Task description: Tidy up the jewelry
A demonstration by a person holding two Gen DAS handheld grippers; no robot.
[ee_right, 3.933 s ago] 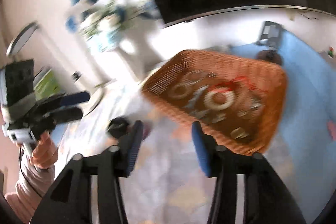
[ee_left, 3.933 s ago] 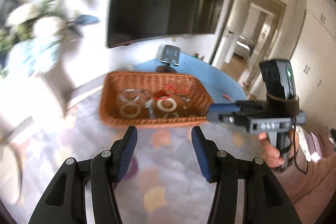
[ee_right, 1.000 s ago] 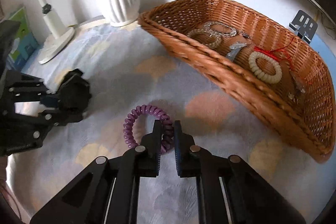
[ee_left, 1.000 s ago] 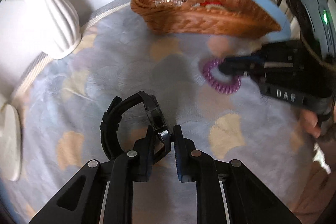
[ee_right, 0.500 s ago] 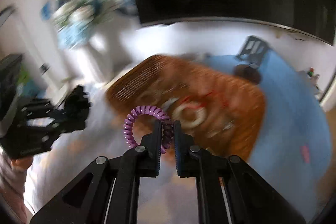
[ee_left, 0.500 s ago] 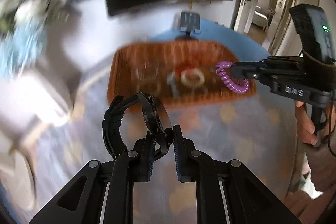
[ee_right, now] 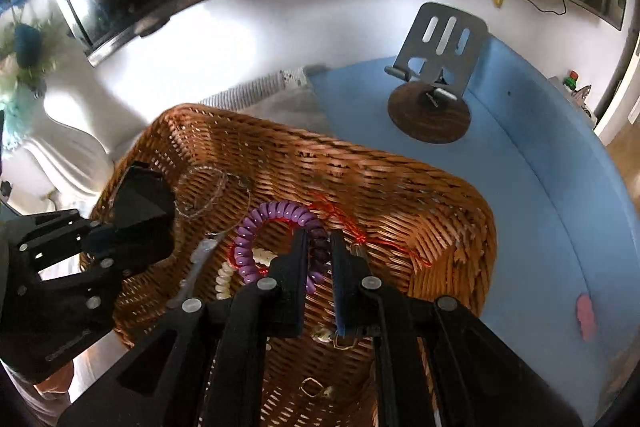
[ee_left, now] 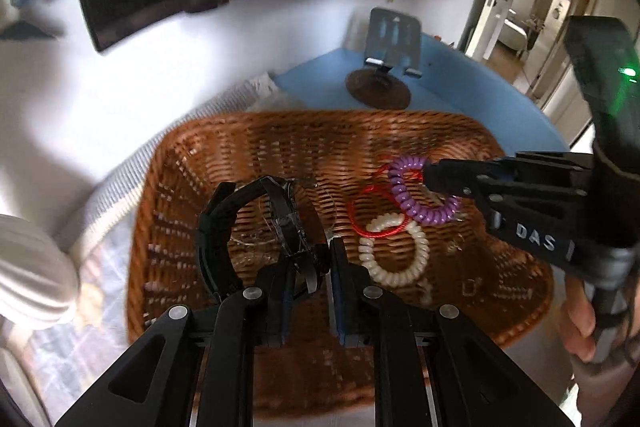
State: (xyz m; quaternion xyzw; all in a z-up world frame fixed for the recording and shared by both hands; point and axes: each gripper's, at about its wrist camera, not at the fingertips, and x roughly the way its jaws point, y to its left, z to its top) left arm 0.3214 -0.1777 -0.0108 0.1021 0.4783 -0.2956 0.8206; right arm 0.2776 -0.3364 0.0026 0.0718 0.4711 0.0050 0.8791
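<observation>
Both claws are closed on a load above the wicker basket. Left gripper pinches a black watch by its strap, its jaws nearly together; the watch hangs over the basket's left half. Right gripper clamps a purple coil bracelet between narrow jaws over the basket's middle, toward its right side. On the basket floor beneath lie a white bead bracelet, a red cord and what appears to be a thin silver bangle, though blur limits certainty. Beyond the basket's far edge, a metal phone stand sits on the blue surface. A white vase stands beside the basket's left corner.
</observation>
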